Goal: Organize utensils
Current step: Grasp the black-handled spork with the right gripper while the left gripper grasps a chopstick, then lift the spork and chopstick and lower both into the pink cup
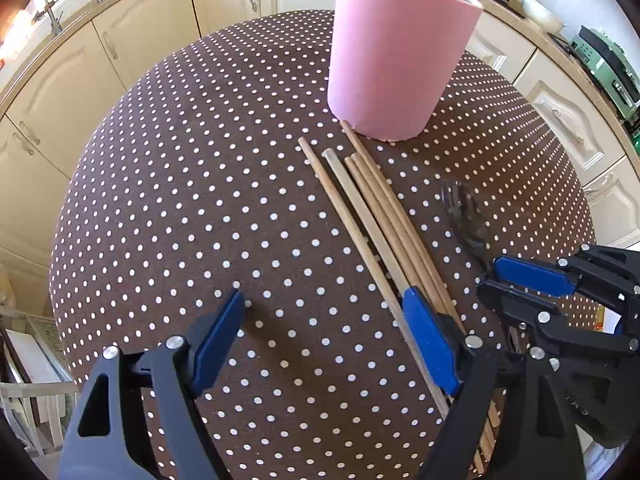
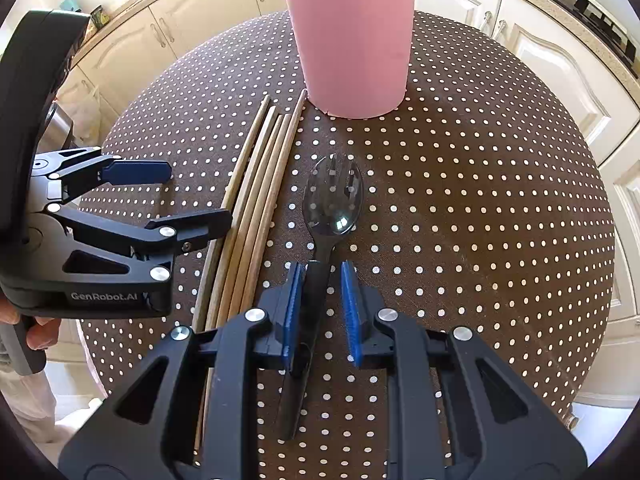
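The right gripper (image 2: 320, 312) stands narrow around the black spork's (image 2: 334, 200) handle, apparently to lift it to the pink cup (image 2: 352, 40); the left gripper (image 1: 324, 340) waits wide over the chopsticks (image 1: 372, 216).

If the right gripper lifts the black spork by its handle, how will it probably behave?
The black spork looks like thin, glossy plastic, so it is probably light and a little slippery. The right gripper straddles the narrow handle far from the bowl, so it may pivot or droop when lifted.
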